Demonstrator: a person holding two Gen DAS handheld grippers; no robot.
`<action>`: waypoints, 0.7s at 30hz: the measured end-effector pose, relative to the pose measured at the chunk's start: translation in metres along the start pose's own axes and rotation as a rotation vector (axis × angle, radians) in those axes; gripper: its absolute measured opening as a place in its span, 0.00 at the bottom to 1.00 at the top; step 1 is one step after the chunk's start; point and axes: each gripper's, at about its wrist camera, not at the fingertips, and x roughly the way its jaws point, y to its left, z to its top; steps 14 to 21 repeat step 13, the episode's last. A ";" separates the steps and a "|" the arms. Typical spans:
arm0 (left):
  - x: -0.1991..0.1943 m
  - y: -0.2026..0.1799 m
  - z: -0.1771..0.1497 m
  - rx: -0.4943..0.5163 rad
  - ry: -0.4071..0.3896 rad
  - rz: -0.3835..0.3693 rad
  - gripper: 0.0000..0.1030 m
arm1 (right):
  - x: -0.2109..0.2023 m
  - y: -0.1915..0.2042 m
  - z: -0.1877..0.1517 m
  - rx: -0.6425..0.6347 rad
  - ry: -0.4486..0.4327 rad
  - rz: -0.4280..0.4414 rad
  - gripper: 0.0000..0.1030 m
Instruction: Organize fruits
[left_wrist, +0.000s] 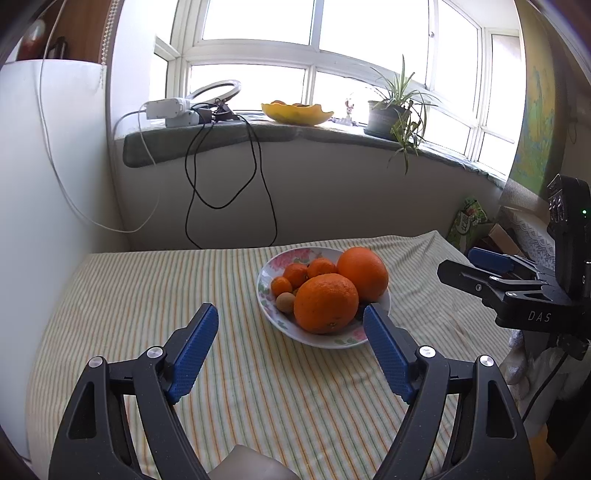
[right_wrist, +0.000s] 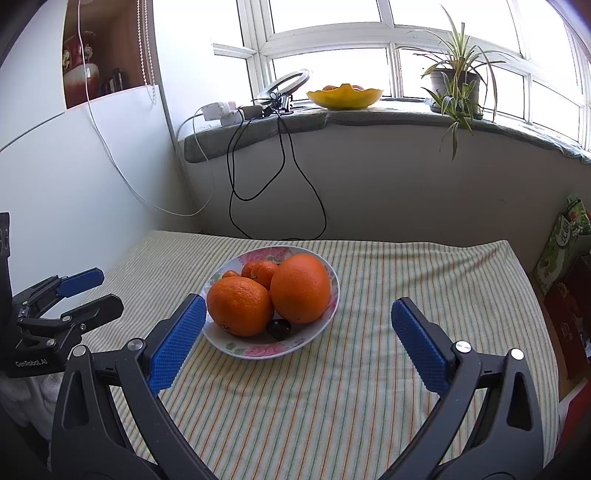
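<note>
A floral white plate (left_wrist: 267, 271) (right_wrist: 330, 293) sits mid-table on the striped cloth. On it lie two big oranges (left_wrist: 327, 303) (right_wrist: 300, 288), several small mandarins (left_wrist: 295, 274) (right_wrist: 260, 272), a small brownish fruit (left_wrist: 285, 302) and a dark fruit (right_wrist: 279, 328). My left gripper (left_wrist: 291, 317) hovers open in front of the plate, its right pad near the plate's rim. The right gripper (right_wrist: 297, 314) is open too, spread wide just before the plate, with nothing held. Each gripper shows in the other's view, the right one (left_wrist: 476, 267) and the left one (right_wrist: 90, 290).
A yellow bowl (left_wrist: 295, 112) (right_wrist: 343, 96) with fruit stands on the windowsill, beside a potted plant (left_wrist: 388, 114) (right_wrist: 454, 83), a ring light and dangling black cables (left_wrist: 221, 177). Boxes (right_wrist: 561, 251) stand off the table's right edge. A white wall panel borders the left.
</note>
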 end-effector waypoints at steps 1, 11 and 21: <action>0.000 0.000 0.000 0.001 0.000 0.000 0.79 | 0.000 0.000 0.000 -0.001 0.001 -0.001 0.99; -0.001 0.005 0.000 -0.022 -0.014 -0.005 0.79 | 0.003 -0.004 -0.003 0.013 0.008 -0.016 0.99; -0.002 0.007 0.000 -0.025 -0.020 -0.005 0.79 | 0.004 -0.008 -0.004 0.033 0.011 -0.014 0.99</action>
